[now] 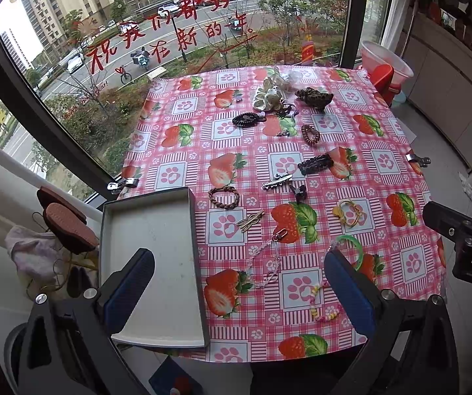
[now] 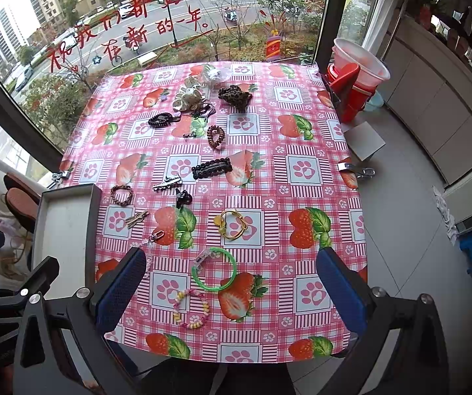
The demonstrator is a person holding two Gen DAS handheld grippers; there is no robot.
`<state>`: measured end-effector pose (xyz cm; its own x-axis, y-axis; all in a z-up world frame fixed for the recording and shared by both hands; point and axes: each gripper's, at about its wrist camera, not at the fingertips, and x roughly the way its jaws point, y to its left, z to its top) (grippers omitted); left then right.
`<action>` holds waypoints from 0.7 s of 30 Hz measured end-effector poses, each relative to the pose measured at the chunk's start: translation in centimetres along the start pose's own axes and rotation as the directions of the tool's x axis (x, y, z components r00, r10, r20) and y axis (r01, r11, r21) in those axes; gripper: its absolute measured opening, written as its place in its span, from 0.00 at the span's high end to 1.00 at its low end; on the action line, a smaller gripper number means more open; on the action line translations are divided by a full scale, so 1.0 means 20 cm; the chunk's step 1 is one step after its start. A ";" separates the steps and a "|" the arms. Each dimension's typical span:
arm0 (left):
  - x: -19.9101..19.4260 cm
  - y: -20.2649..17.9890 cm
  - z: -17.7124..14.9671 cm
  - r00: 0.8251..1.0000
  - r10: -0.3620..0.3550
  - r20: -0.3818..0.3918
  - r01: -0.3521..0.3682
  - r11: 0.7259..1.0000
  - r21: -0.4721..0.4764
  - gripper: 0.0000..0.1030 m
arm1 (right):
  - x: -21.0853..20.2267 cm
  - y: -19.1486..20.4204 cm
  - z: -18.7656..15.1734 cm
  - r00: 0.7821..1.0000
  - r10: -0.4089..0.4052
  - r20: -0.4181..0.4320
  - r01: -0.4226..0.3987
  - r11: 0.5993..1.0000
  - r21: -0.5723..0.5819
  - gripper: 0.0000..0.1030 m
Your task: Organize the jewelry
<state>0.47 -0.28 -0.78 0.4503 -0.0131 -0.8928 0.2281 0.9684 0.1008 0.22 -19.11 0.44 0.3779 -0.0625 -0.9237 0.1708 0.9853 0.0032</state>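
A grey shallow box (image 1: pixel 150 230) (image 2: pixel 61 230) with nothing in it sits at the table's near left corner. Jewelry lies scattered on the strawberry tablecloth: a green bangle (image 2: pixel 214 269) (image 1: pixel 356 250), a pastel bead bracelet (image 2: pixel 191 309) (image 1: pixel 323 302), a clear bead chain with a clasp (image 1: pixel 270 260) (image 2: pixel 152 247), a yellow cord bracelet (image 2: pixel 232 223) (image 1: pixel 349 212), a brown braided bracelet (image 1: pixel 223 197) (image 2: pixel 121 195), a silver clip (image 1: pixel 277 181) (image 2: pixel 167 182) and a black beaded clip (image 1: pixel 314 163) (image 2: pixel 211 168). My left gripper (image 1: pixel 239 276) hangs open above the near edge. My right gripper (image 2: pixel 231 276) is open too, over the green bangle.
Scrunchies and hair ties (image 1: pixel 270 98) (image 2: pixel 236 96) lie at the far side. Metal clamps (image 1: pixel 122 184) (image 2: pixel 356 168) pin the cloth at both side edges. A red and pink bucket (image 2: pixel 357 75) stands beyond the right corner, shoes (image 1: pixel 68 227) to the left, a window behind.
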 end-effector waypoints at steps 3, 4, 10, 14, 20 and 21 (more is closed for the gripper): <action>0.00 0.00 0.00 1.000 -0.001 0.000 0.001 1.000 0.000 0.00 | -0.01 0.00 -0.01 1.000 0.002 -0.001 -0.002 1.000 -0.001 0.00; 0.00 0.00 0.00 1.000 -0.001 -0.001 0.001 1.000 0.001 0.00 | -0.01 0.00 -0.01 1.000 0.002 -0.001 -0.002 1.000 -0.001 0.00; -0.01 0.01 -0.01 1.000 -0.003 -0.003 0.003 1.000 0.001 0.00 | 0.00 0.00 -0.01 1.000 0.002 -0.001 -0.002 1.000 0.001 0.00; -0.01 0.03 -0.01 1.000 -0.008 -0.008 0.008 1.000 0.000 0.00 | 0.00 0.00 -0.02 1.000 0.001 -0.005 -0.001 1.000 0.013 0.00; 0.05 0.09 -0.02 1.000 -0.002 -0.028 0.002 1.000 -0.015 0.00 | 0.02 -0.04 -0.04 1.000 0.000 -0.012 0.001 0.999 0.047 0.00; 0.07 0.10 -0.02 0.999 -0.001 -0.033 0.001 1.000 -0.016 0.00 | 0.03 -0.06 -0.04 1.000 0.002 -0.019 -0.001 0.998 0.060 0.00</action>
<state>1.27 1.78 -2.05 0.4212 -0.0062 -0.9070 0.2144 0.9723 0.0930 -0.46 -20.22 -0.38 0.3610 -0.0571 -0.9308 0.2245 0.9741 0.0273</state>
